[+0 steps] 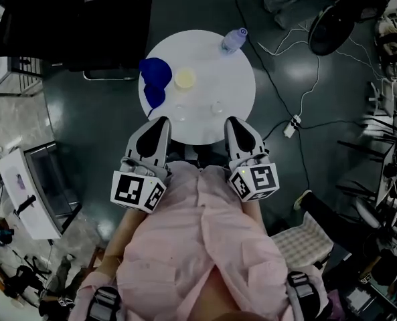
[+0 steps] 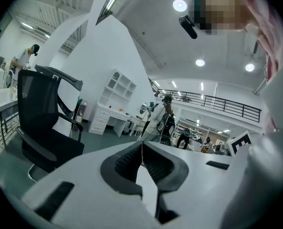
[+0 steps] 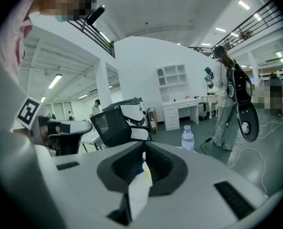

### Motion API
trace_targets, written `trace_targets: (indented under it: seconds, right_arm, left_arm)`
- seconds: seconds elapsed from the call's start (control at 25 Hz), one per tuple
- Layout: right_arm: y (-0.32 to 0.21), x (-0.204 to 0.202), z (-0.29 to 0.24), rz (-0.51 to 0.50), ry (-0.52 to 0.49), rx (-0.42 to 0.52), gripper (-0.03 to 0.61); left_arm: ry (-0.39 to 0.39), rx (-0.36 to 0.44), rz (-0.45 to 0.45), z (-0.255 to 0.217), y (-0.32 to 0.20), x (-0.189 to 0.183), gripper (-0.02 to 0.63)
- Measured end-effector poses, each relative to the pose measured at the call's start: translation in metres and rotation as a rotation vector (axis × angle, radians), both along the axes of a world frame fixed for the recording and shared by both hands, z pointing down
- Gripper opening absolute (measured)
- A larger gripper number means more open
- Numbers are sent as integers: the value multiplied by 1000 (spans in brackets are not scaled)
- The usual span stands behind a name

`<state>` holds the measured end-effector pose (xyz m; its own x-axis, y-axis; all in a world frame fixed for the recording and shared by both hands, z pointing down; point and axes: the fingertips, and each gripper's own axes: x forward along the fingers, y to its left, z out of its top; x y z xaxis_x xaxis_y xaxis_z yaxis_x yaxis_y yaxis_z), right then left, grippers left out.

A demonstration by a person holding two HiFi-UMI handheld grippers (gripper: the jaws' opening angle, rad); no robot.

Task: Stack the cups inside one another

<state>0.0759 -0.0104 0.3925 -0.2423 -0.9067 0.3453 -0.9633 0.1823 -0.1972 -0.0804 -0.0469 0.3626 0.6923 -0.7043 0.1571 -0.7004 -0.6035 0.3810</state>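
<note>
- Plastic, by the look of them, so I judge the cups light, thin-walled and a little springy. A hard squeeze would likely buckle a wall, and a nudge could slide or tip one on the smooth top.
- The best hold, I judge, is a pinch on the rim, one jaw inside and one outside. From there a cup can be lifted straight up and lowered into the next.
- Two are deep blue, one larger-looking blue cup (image 1: 155, 69) and a second blue cup (image 1: 154, 97) just beside it. I cannot tell whether they touch, or stand upright.
- A pale yellow cup (image 1: 185, 79) sits just right of them and seems to stand mouth up.
- Two faint clear shapes (image 1: 179, 109) (image 1: 217, 107) nearer the person may be cups too, but they are too dim to be sure.
- All lie on the round white table (image 1: 215, 79), the coloured ones on its left half. None looks nested.
- A bottle (image 1: 233, 40) stands at the far edge, well apart from the cups.
- The left gripper (image 1: 163, 120) (image 2: 141, 149) has its jaws pressed together with nothing between them, at the table's near edge.
- The right gripper (image 1: 230, 120) (image 3: 143, 154) is likewise closed and empty. A sliver of blue and yellow shows beyond its jaws.
</note>
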Motion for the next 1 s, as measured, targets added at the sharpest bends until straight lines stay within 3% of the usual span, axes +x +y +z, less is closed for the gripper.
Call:
trace_targets:
  seconds: [0.64, 1.0]
  right_arm:
    - [-19, -23, 2, -79, -18, 15, 37]
    - [-18, -15, 1, -53, -22, 21, 37]
  left_arm:
    - [-38, 61, -47, -9, 0, -15, 18]
    - [-43, 67, -17, -10, -3, -6, 18]
